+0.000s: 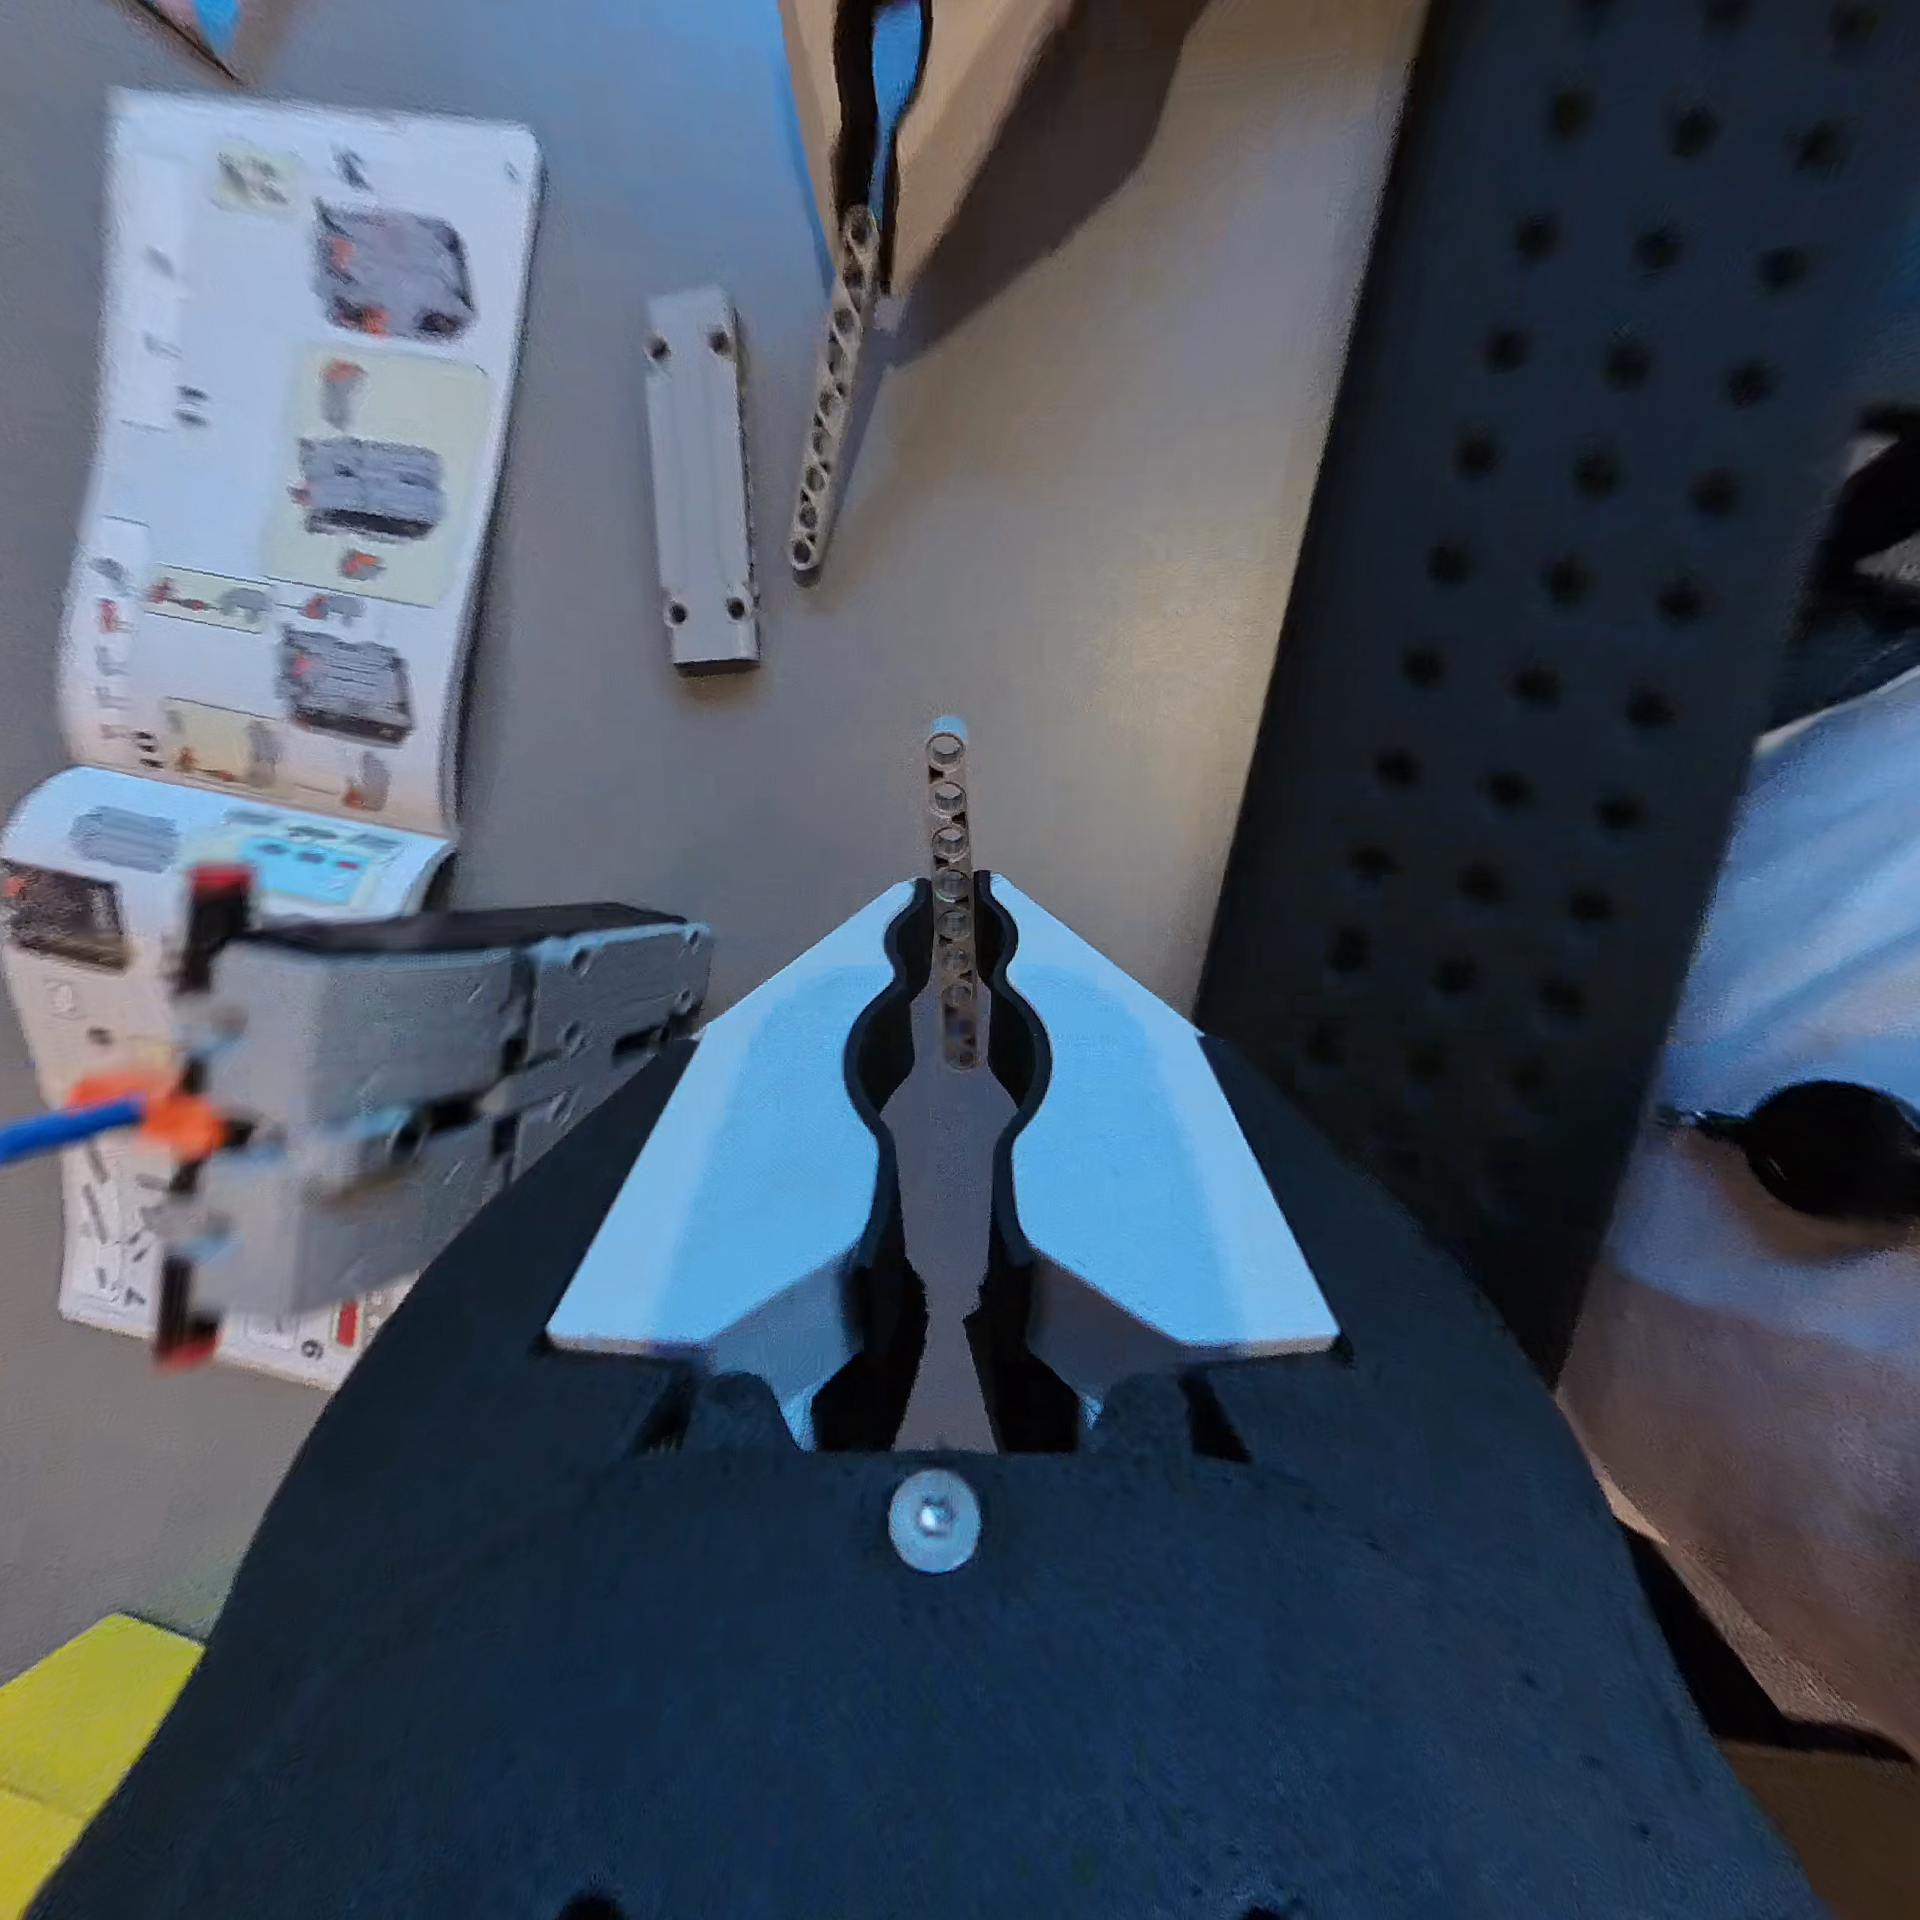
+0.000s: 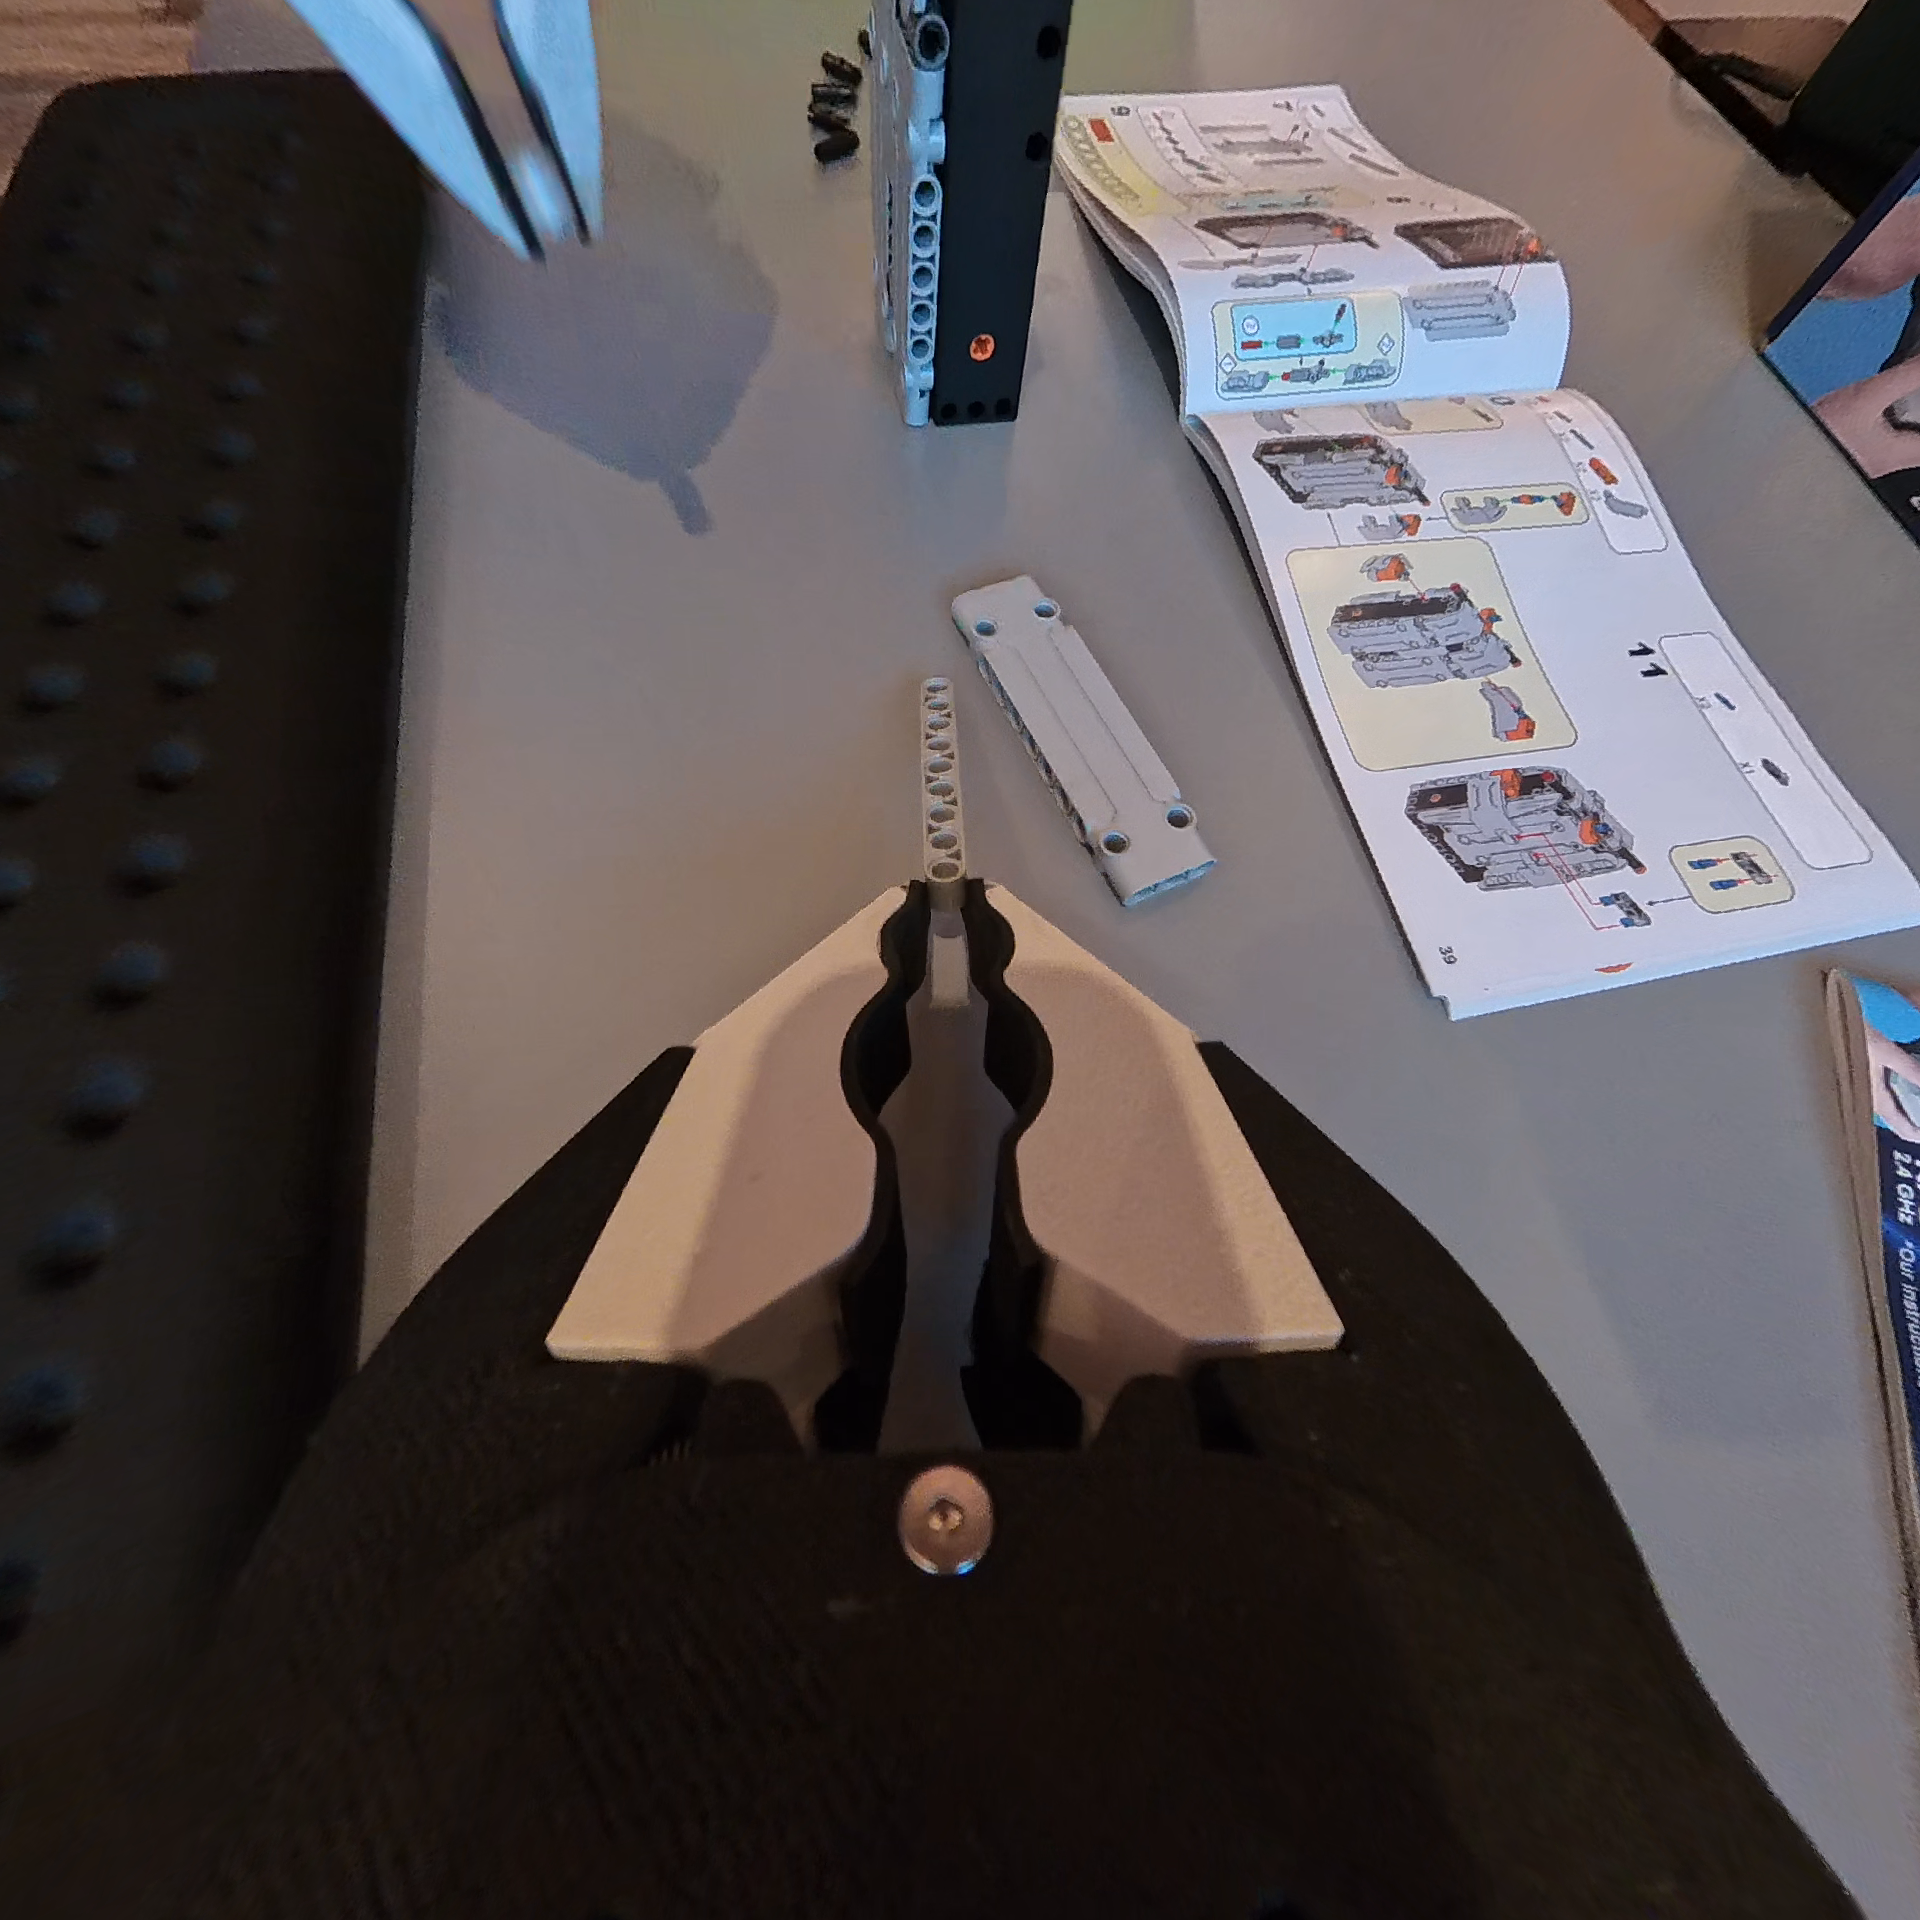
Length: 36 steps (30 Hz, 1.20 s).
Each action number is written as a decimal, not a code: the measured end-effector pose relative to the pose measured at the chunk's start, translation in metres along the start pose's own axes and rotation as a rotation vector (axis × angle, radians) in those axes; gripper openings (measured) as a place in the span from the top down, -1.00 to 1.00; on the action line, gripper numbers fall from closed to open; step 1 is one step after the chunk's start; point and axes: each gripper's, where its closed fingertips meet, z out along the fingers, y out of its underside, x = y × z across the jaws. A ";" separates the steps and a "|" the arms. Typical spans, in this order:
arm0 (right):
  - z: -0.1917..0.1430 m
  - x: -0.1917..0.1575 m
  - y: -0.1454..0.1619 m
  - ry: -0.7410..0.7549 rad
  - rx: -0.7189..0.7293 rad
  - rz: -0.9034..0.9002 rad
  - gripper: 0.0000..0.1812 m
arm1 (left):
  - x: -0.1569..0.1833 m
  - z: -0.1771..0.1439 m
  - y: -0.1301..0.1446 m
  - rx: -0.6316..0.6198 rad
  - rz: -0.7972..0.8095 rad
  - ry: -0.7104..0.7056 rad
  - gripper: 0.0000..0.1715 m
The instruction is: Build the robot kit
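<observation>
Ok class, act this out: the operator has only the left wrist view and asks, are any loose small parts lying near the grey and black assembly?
Observer: Yes, small black pins lie beside the assembly's far end.
Operator: Any papers besides the open booklet?
Observer: A second, closed booklet lies right of it.
Operator: How does the right gripper hold its beam?
Observer: Shut on the beam's very end.

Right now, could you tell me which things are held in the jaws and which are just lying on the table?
Held: left gripper, holed grey beam; right gripper, second grey beam.
Lying about: grey panel, open booklet, grey-and-black assembly, black pins, black mat.
</observation>
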 end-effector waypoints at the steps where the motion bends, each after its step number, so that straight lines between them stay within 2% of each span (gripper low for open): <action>1: -0.001 0.002 0.000 -0.005 -0.002 0.000 0.93 | 0.001 0.013 0.001 -0.067 0.006 0.005 0.93; 5: -0.007 0.008 0.003 -0.051 -0.013 0.007 0.93 | 0.002 0.049 -0.012 -0.188 0.083 0.018 0.93; 12: 0.003 0.010 0.007 -0.184 -0.045 0.013 0.93 | -0.001 0.081 -0.028 -0.311 0.115 0.078 0.94; 17: 0.009 0.005 0.010 -0.244 -0.078 0.010 0.92 | -0.007 0.087 -0.035 -0.323 0.116 0.081 0.94; 24: 0.006 0.008 0.005 -0.216 -0.030 -0.013 0.84 | -0.012 0.090 -0.041 -0.314 0.133 0.048 0.92; 26: 0.004 0.009 0.003 -0.207 -0.020 -0.021 0.81 | -0.014 0.090 -0.043 -0.301 0.122 0.036 0.81; 28: 0.000 0.010 0.002 -0.186 -0.003 -0.030 0.77 | -0.015 0.089 -0.045 -0.276 0.092 0.040 0.61; 31: -0.012 0.012 -0.004 -0.159 0.053 -0.015 0.77 | -0.013 0.076 -0.049 -0.196 0.026 0.033 0.51; 33: -0.022 0.014 -0.010 -0.120 0.092 -0.022 0.77 | -0.008 0.056 -0.053 -0.091 -0.032 0.008 0.56; 36: -0.036 0.025 -0.026 -0.036 0.174 -0.041 0.78 | 0.002 0.013 -0.055 0.150 -0.113 -0.045 0.61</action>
